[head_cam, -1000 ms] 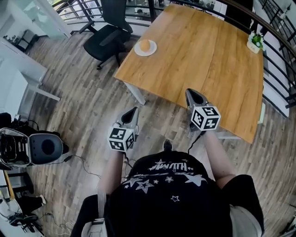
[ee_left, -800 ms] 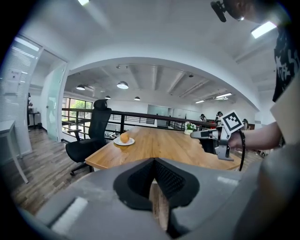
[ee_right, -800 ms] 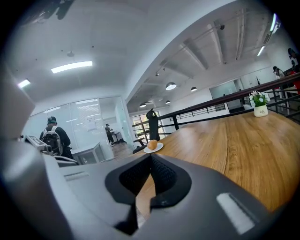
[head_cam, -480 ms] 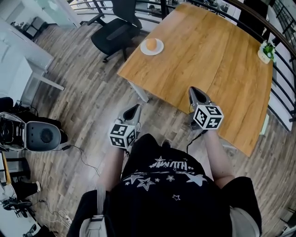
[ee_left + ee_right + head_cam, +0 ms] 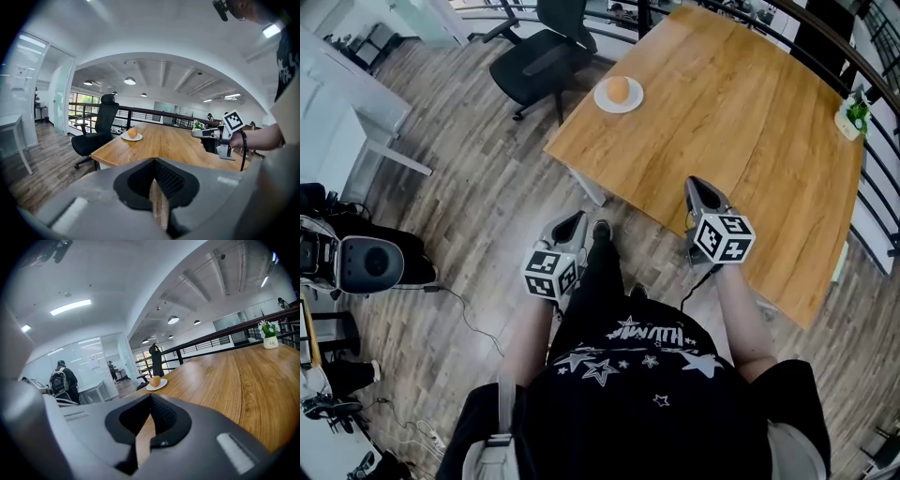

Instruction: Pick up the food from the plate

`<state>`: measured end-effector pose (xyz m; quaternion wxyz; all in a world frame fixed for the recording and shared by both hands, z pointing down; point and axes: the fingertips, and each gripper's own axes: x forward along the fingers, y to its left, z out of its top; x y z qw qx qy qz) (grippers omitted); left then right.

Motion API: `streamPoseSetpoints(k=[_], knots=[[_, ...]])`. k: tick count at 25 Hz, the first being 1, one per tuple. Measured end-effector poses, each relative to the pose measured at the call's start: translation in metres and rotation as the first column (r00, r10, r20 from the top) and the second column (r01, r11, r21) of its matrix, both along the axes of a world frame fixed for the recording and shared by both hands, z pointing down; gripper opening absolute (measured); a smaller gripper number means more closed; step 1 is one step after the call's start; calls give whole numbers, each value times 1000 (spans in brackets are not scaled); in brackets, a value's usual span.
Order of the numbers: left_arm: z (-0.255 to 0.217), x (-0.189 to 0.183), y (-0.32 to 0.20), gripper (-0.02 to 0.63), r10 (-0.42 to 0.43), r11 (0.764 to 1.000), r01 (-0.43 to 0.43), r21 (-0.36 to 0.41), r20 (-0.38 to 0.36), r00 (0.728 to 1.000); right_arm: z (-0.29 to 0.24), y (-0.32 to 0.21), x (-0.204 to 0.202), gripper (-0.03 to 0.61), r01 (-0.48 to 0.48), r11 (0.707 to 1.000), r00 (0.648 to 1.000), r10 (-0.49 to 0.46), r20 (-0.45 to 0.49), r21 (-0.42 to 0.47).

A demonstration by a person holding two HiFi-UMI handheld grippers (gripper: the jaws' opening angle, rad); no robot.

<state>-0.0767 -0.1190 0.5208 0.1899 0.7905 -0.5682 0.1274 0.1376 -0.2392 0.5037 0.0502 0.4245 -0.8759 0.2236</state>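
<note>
Rectangular light-wood table [image 5: 741,122] is the landmark. Round orange-brown food piece [image 5: 619,88] sits on a small white round plate [image 5: 602,98] at the table's far left corner, well apart from both grippers. Left gripper [image 5: 574,218] hangs off the table's near edge, above plank floor, jaws pressed together on nothing. Right gripper [image 5: 697,184] is over the table's near edge, jaws likewise pressed together, empty. Only the head view shows the black office chair [image 5: 546,52] just beyond the plate corner. Only the right gripper view shows a person with a backpack [image 5: 62,380] left of the table. The left gripper view alone shows the right gripper from the side.
</note>
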Motion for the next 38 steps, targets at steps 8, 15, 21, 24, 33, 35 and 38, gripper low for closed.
streamPoseSetpoints(k=[8,15,21,24,33,35,38], knots=[[-1,-29,-54,2,-12,1000,12,13,-29,1000,-4,-53,-24,3,-12,1000,999,12,-40,0],[3,-59,-110,2,-6,1000,6,10,-45,999,-6,-107,-58,3,-24,1000,998,24,-66,10],[1,-87,-160,2,11,1000,-9,27,-47,999,-3,-151,-92,3,-26,1000,996,26,-87,2],[2,-100,-178,2,26,999,-25,22,-54,998,-3,-169,-112,3,-20,1000,994,19,-106,-3],[0,-133,-229,2,46,999,-45,14,-79,996,2,-211,-163,165,20,999,989,-27,-148,-43],[3,-139,-239,2,51,999,-51,8,-84,995,7,-220,-173,202,24,998,987,-33,-154,-60],[7,-149,-253,2,59,998,-60,-5,-88,994,18,-234,-190,286,26,995,986,-41,-161,-95]])
